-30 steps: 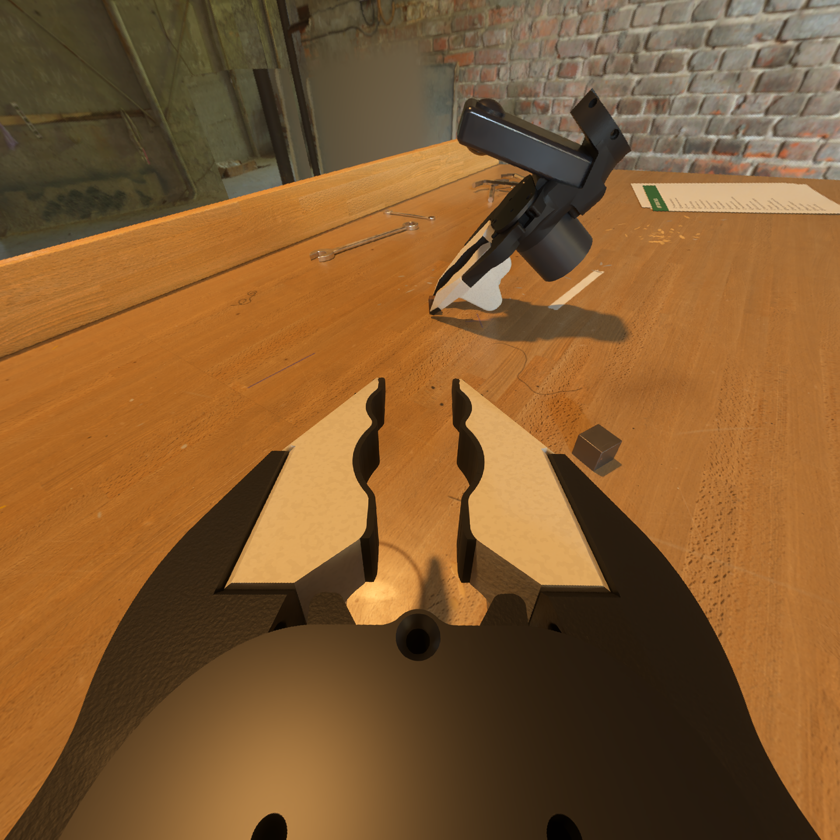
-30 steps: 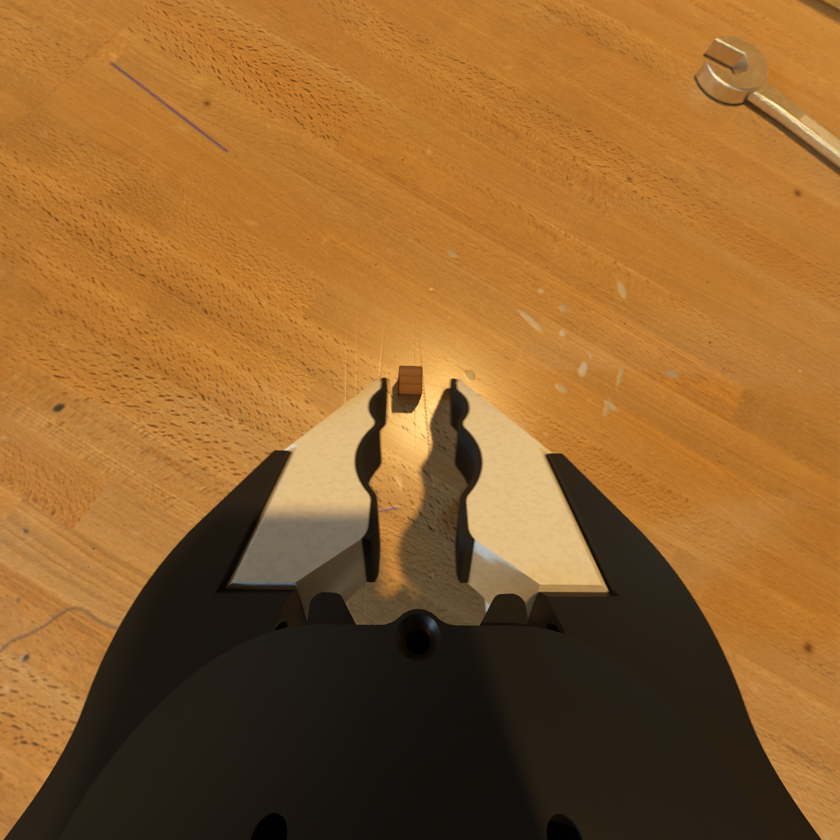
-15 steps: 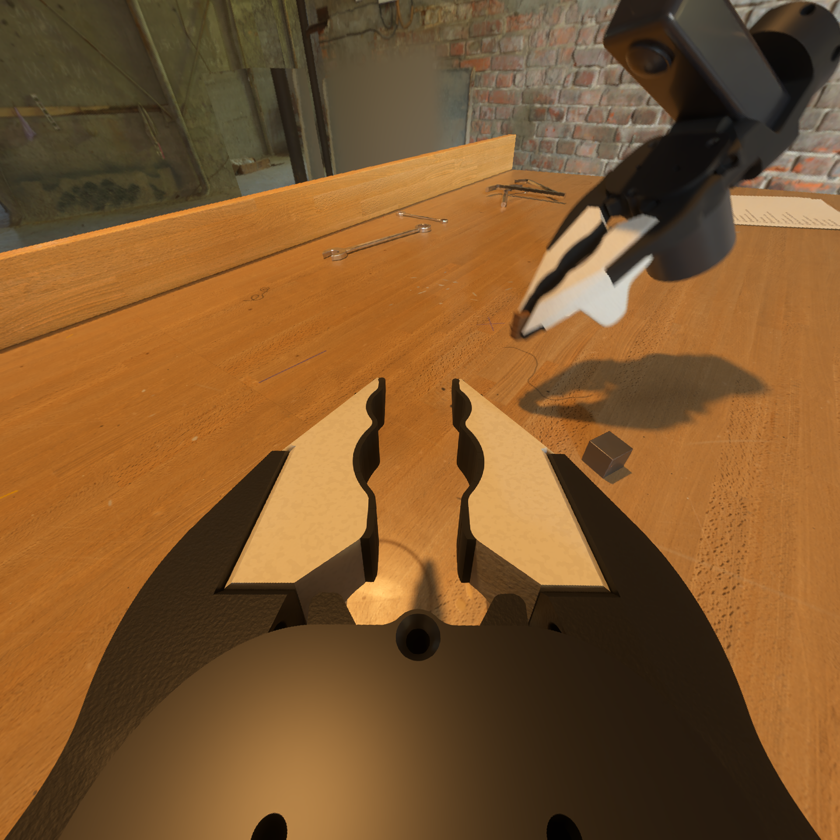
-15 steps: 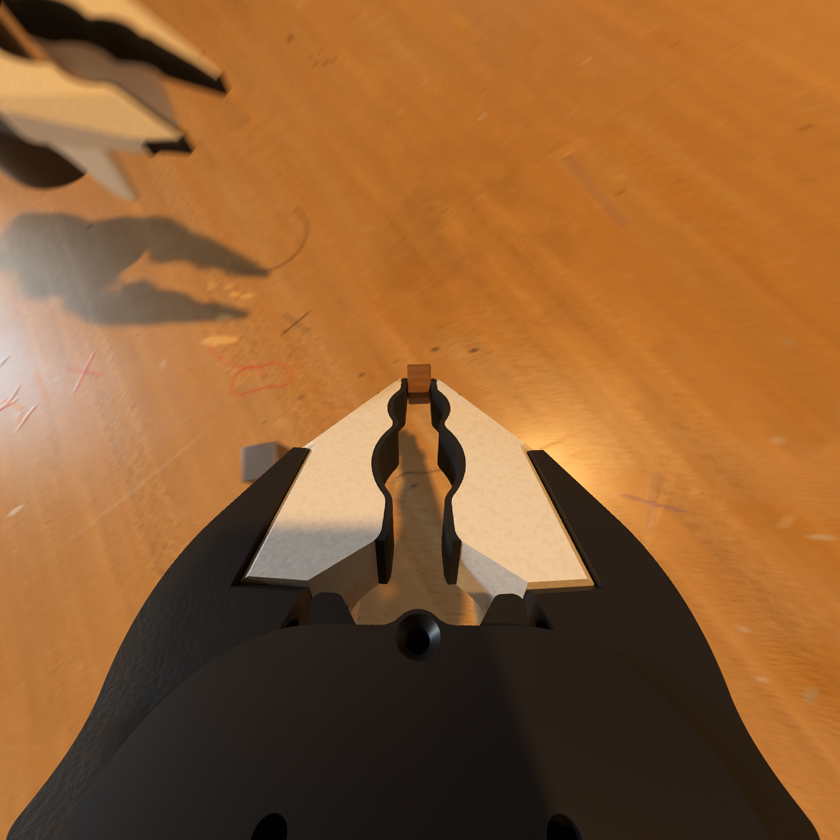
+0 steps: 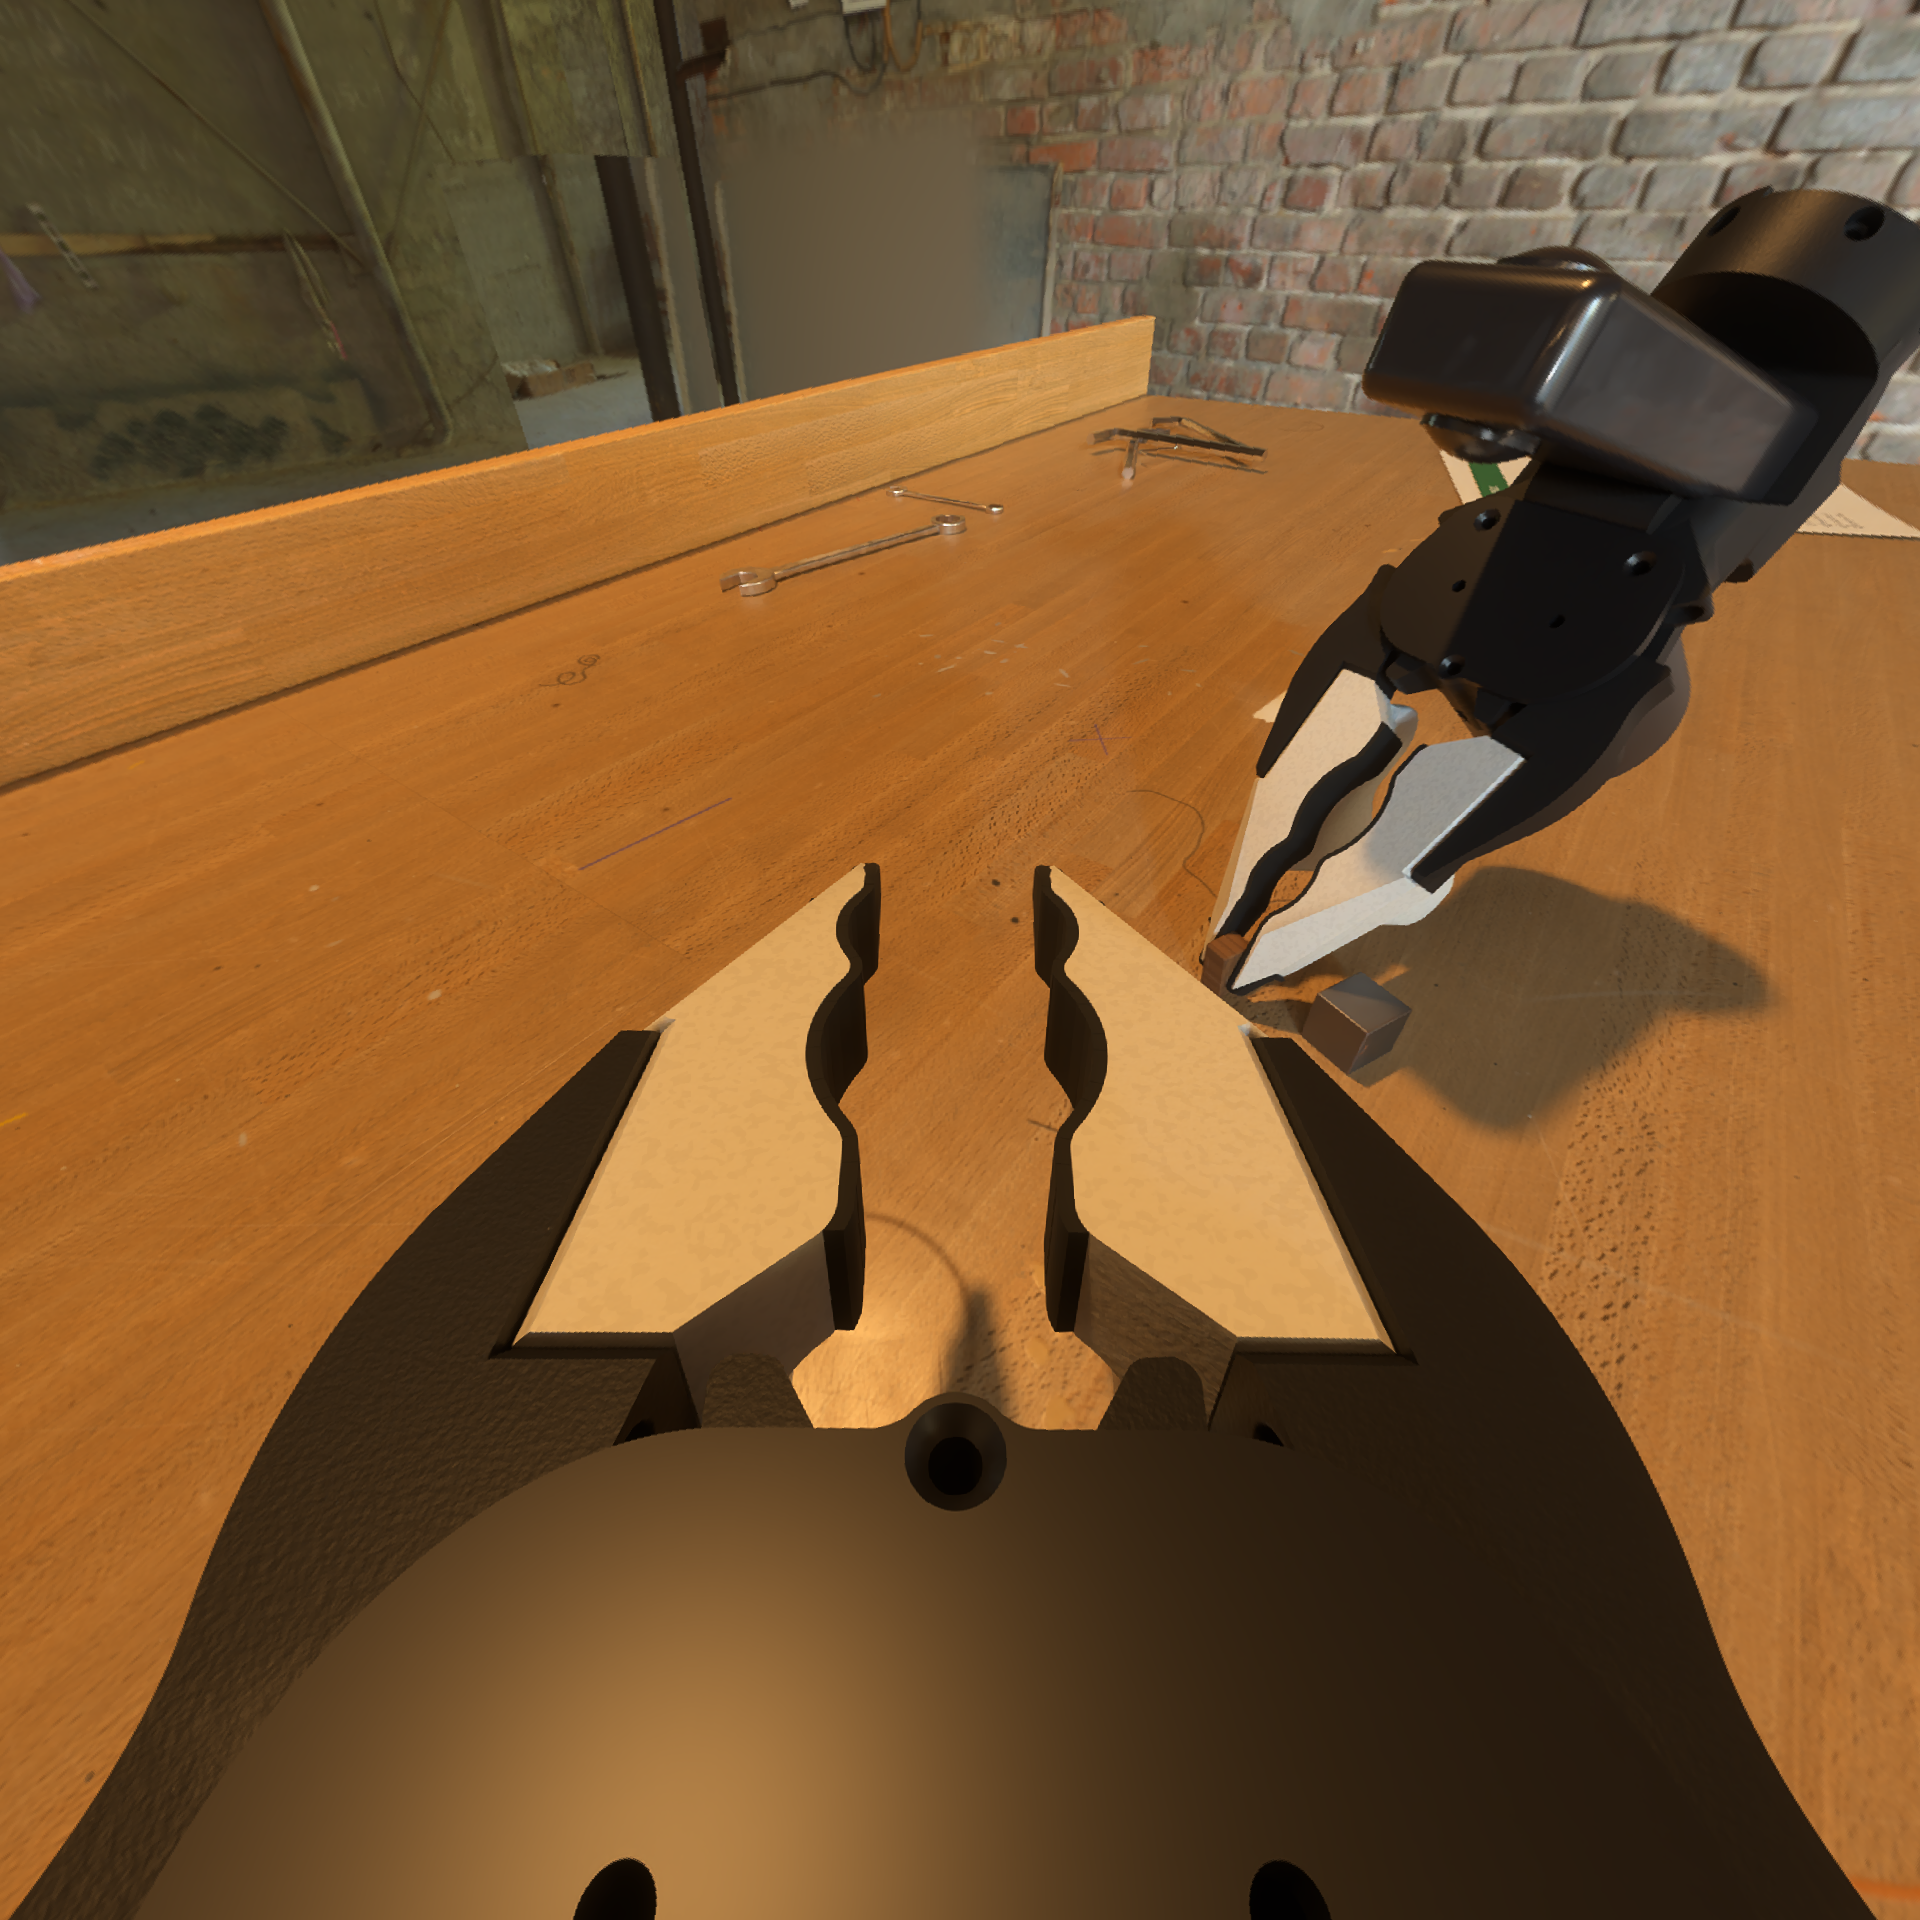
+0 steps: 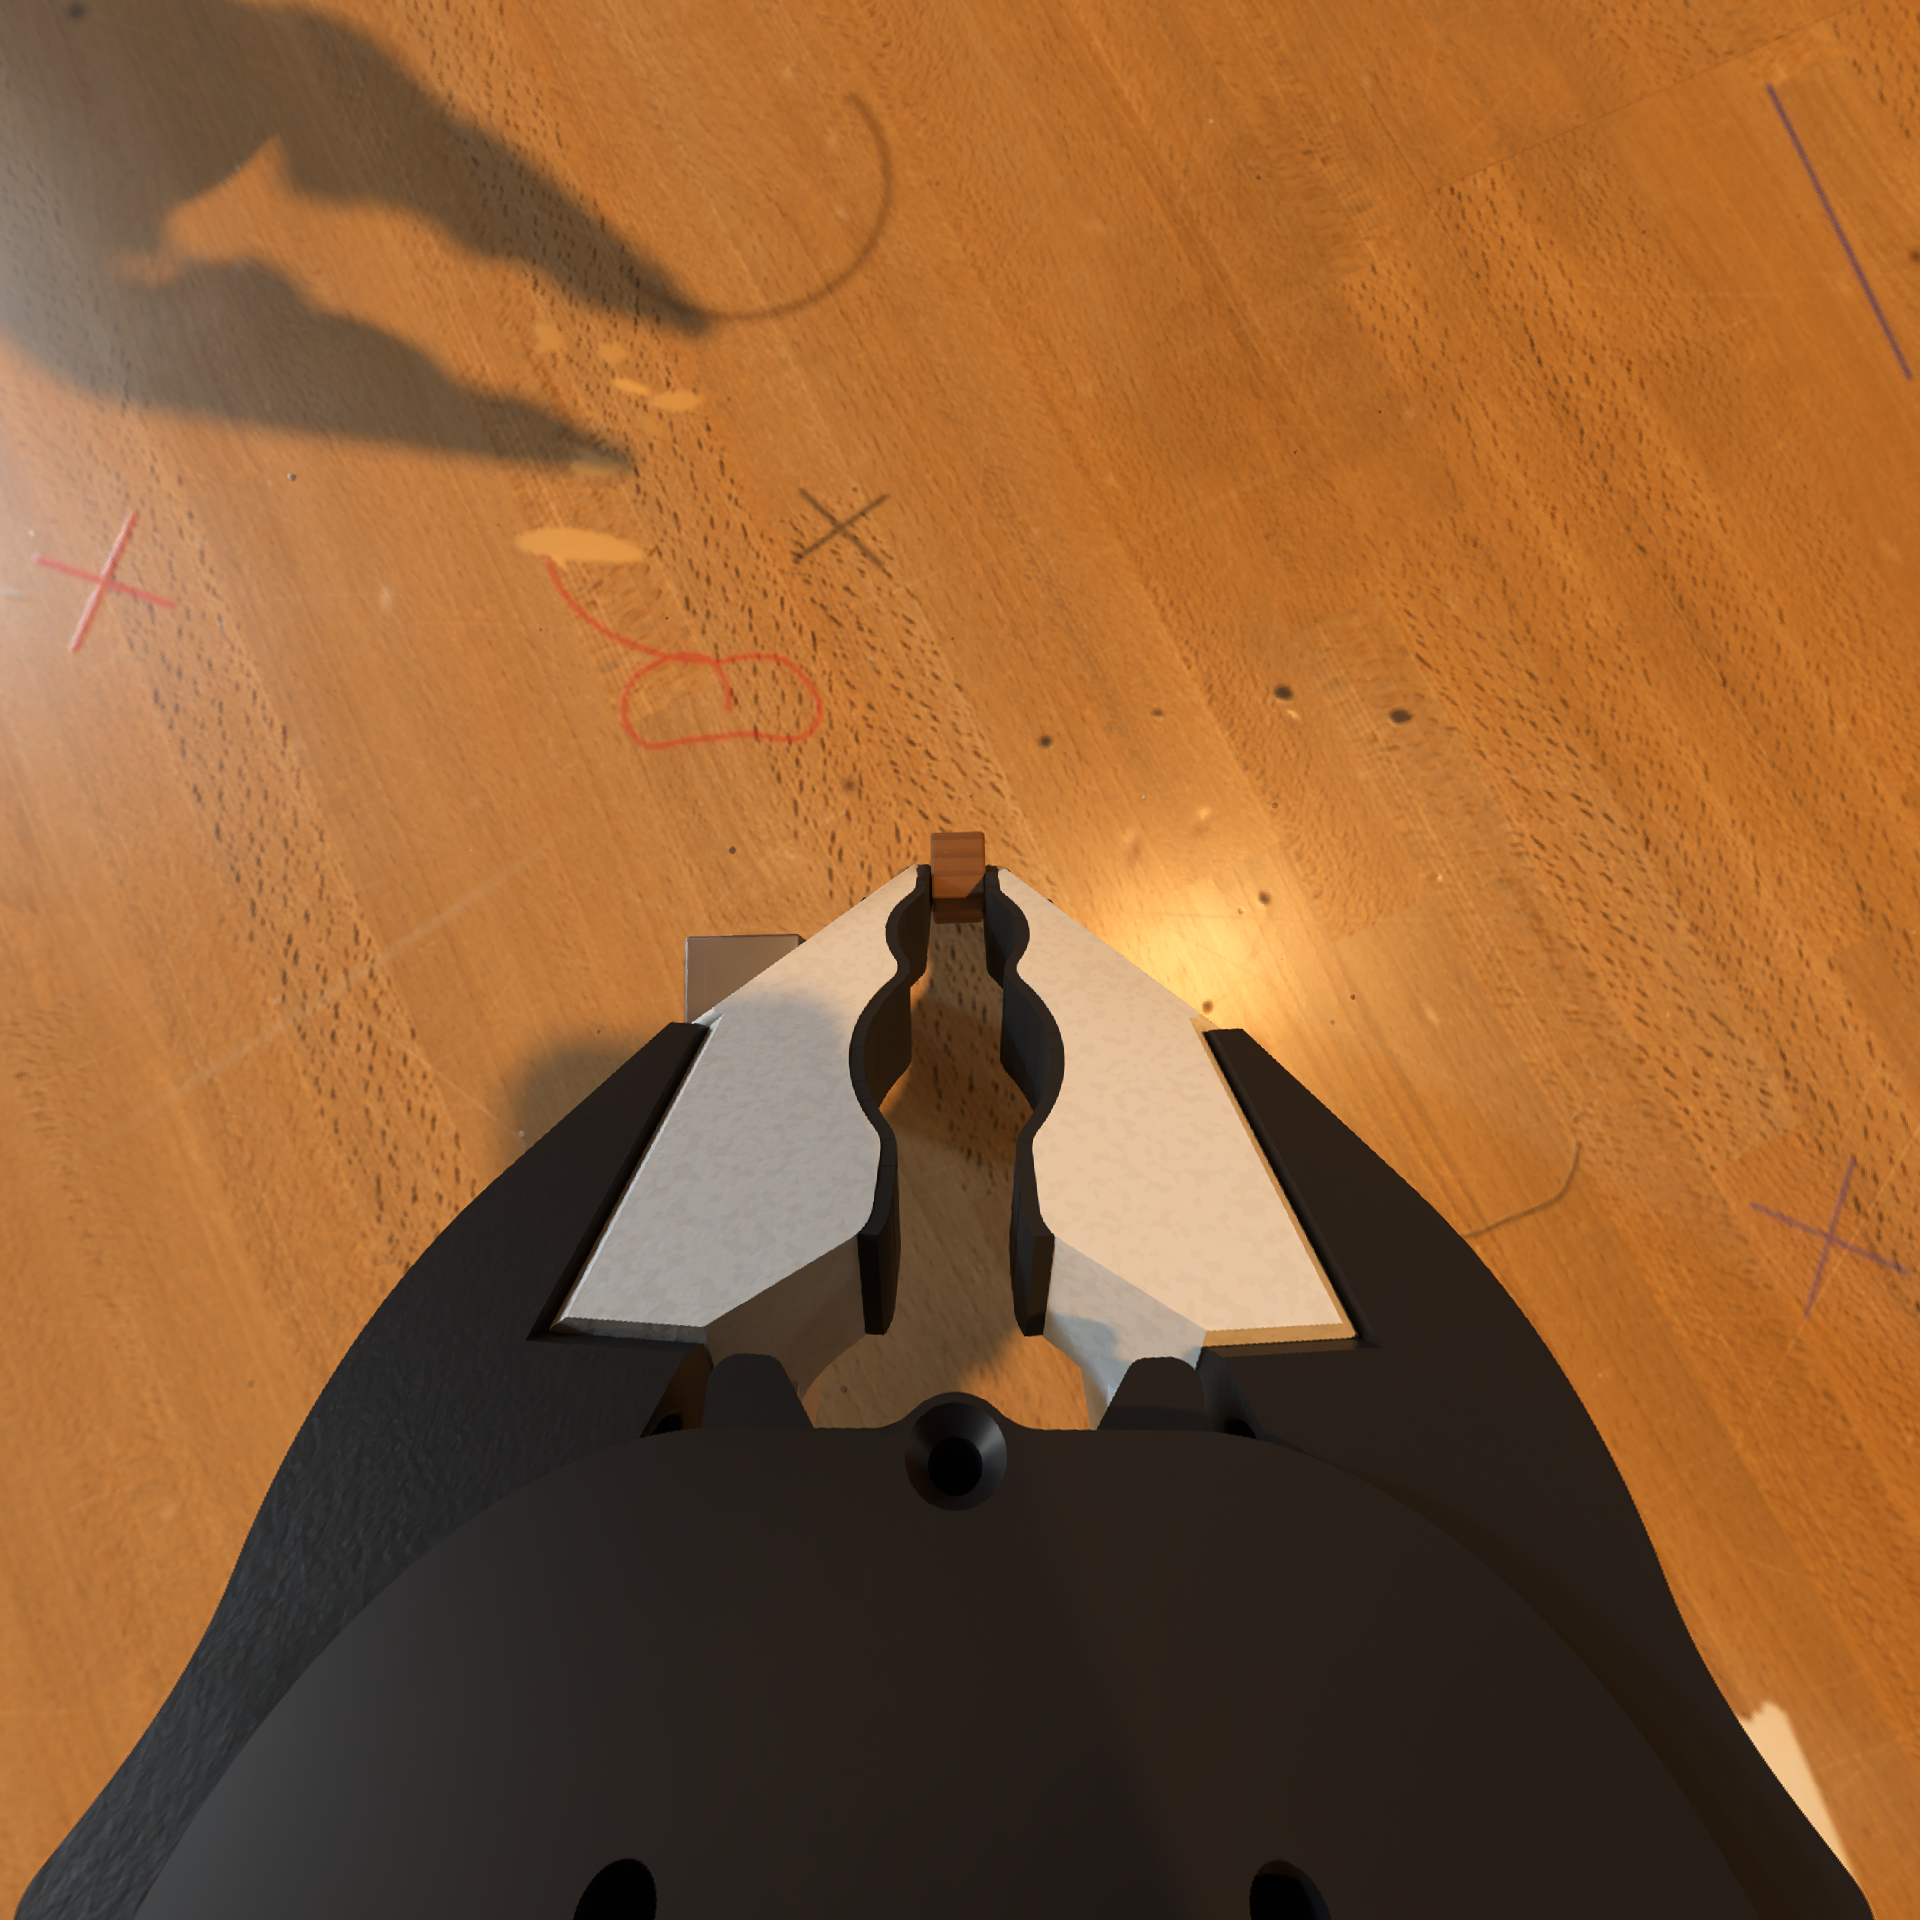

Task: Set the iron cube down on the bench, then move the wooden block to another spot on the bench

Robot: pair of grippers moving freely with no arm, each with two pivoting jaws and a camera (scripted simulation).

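left wrist view first: the left gripper [image 5: 954,894] hovers low over the bench [image 5: 416,935], fingers spread apart with only bare wood between them. the iron cube [image 5: 1354,1023] sits on the bench just off that gripper's right fingertip, a small dark grey block resting flat with nothing touching it. right beside the cube, on its far-left side, the right gripper [image 5: 1231,961] comes down at a slant with its tips pinched on the wooden block [image 5: 1222,950], which is at or just above the bench surface, can't tell which. farther back from the cube there's a long wrench [image 5: 842,554], a smaller wrench [image 5: 948,502] behind it, and a little pile of dark tools [image 5: 1179,445] near the brick wall [image 5: 1455,156]. a raised wooden board [image 5: 520,540] runs along the bench's far-left edge.

right wrist view: looking down along the right gripper [image 6: 957,878], the wooden block [image 6: 957,871] is clamped between its very tips, poking out a bit past them. the iron cube [image 6: 732,966] peeks out just left of the left finger, mostly hidden behind it. beyond the cube, the bench [image 6: 1351,520] has a red scribble [image 6: 717,696], a black x [image 6: 844,530] and a red x [image 6: 102,582].
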